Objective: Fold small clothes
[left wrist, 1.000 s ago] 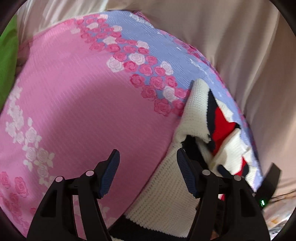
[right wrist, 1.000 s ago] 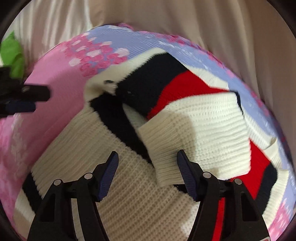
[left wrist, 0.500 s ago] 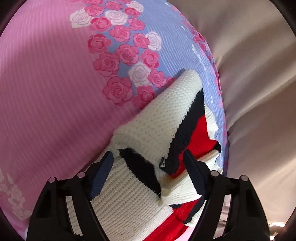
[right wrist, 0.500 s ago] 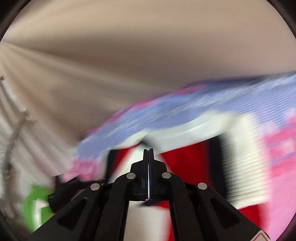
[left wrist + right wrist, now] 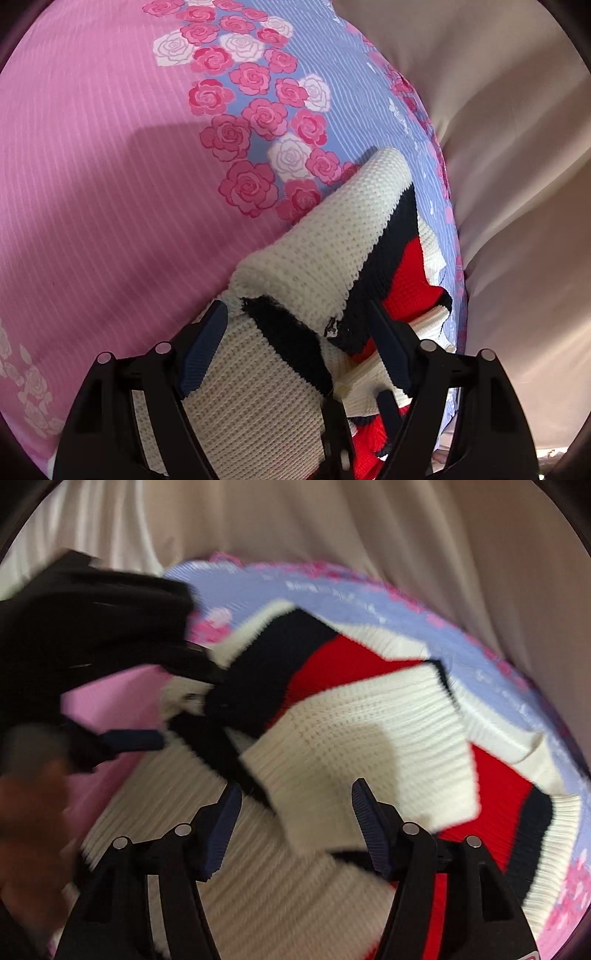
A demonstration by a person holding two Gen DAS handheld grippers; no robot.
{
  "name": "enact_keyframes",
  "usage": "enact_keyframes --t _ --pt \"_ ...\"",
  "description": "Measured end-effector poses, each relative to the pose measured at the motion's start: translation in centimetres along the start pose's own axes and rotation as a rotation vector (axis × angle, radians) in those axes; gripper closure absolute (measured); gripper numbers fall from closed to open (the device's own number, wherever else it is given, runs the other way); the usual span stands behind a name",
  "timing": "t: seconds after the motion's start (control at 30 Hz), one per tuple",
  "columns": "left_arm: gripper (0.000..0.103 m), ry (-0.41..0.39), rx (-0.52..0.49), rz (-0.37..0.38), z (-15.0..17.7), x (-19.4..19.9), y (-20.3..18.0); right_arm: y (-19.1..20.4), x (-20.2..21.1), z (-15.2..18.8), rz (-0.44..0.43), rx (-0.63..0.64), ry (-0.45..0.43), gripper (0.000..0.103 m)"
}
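Both tongs are held open over the sweater [image 5: 325, 251]: the left tongs [image 5: 295, 350] straddle a raised cream fold, nothing clamped, and the right tongs [image 5: 295, 827] are spread above a cream cuff. The sweater is spread on a rose-printed sheet [image 5: 110, 166], beyond which a beige curtain [image 5: 517, 147] is seen.

You are working in a home, most likely a bedroom: the surface under you is a soft bedspread [image 5: 110, 155], pink with printed roses and a lilac-blue band, rounded like a mattress or cushion. Beige curtain-like cloth [image 5: 332, 528] hangs in folds behind it. A small knitted sweater [image 5: 351, 731] in cream, navy and red lies on the spread, ordinary household laundry
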State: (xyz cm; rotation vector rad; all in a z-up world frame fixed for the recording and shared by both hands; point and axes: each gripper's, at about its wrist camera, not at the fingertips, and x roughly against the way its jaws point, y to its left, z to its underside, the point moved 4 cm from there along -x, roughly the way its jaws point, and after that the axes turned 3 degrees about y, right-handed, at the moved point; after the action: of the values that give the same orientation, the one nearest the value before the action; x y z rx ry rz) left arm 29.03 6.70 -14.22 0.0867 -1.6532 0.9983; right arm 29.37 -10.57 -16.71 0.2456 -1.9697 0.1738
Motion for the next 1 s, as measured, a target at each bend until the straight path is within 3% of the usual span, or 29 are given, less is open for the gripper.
enact_keyframes --t 0.03,0.1,0.17,0.23,0.3,0.37,0.43,0.5,0.57,0.6,0.63,0.7,0.83,0.87,0.9,0.93,0.97,1.0 --pt "0.029 0.0 0.0 0.002 0.0 0.1 0.2 -0.7 -0.5 0.3 -0.006 -0.027 0.013 0.074" --pt "0.03 0.006 -0.001 0.008 -0.1 0.3 0.4 -2.8 0.3 0.0 -0.089 -0.136 -0.007 0.097" --pt "0.03 -0.001 -0.014 -0.008 -0.4 0.5 0.5 -6.6 4.0 -0.1 -0.174 -0.304 -0.097 0.097" --pt "0.03 -0.02 -0.025 -0.073 -0.9 0.8 1.2 -12.0 9.2 0.9 -0.22 -0.496 -0.219 0.097" --pt "0.03 0.003 0.002 -0.037 -1.1 0.7 2.0 -18.0 13.5 3.8 -0.225 -0.693 -0.303 0.097" --pt "0.03 0.009 0.02 -0.02 -1.2 1.0 2.2 -22.9 14.9 7.1 -0.196 -0.848 -0.328 0.098" --pt "0.03 0.006 0.027 -0.023 -0.8 1.3 2.1 -27.0 13.1 11.1 -0.081 -0.93 -0.229 0.091" --pt "0.03 0.005 0.043 0.009 0.2 2.2 1.6 -28.5 10.5 13.7 -0.029 -0.95 -0.124 0.089" --pt "0.029 0.011 0.048 0.053 1.7 2.8 1.0 -28.6 9.5 15.7 -0.112 -1.025 -0.14 0.089" --pt "0.027 0.011 0.049 0.061 2.4 2.8 0.7 -28.3 9.7 16.3 -0.154 -1.05 -0.168 0.081" --pt "0.027 0.011 0.05 0.061 2.7 2.7 0.7 -27.6 9.8 16.7 -0.185 -1.067 -0.195 0.06" --pt "0.026 0.006 0.061 0.028 3.0 1.8 0.8 -25.6 10.2 17.0 -0.196 -1.055 -0.227 0.041" --pt "0.026 -0.007 0.089 -0.017 2.3 0.0 0.9 -22.3 7.9 16.8 -0.219 -0.988 -0.161 0.041" --pt "0.03 -0.016 0.066 -0.018 2.1 -0.1 0.3 -21.9 7.1 16.6 -0.214 -0.976 -0.143 0.041" --pt "0.058 -0.015 0.027 0.012 1.9 -0.3 -0.6 -21.8 6.2 16.1 -0.195 -0.959 -0.13 0.048" --pt "0.088 0.01 -0.001 0.034 1.7 -0.6 -1.4 -21.8 5.8 15.7 -0.178 -0.948 -0.123 0.079" --pt "0.092 0.022 -0.001 0.04 1.6 -0.6 -1.8 -21.9 5.6 15.1 -0.177 -0.937 -0.114 0.096" --pt "0.093 0.008 0.007 0.055 1.4 0.0 -2.1 -21.9 6.1 13.8 -0.212 -0.932 -0.124 0.095"
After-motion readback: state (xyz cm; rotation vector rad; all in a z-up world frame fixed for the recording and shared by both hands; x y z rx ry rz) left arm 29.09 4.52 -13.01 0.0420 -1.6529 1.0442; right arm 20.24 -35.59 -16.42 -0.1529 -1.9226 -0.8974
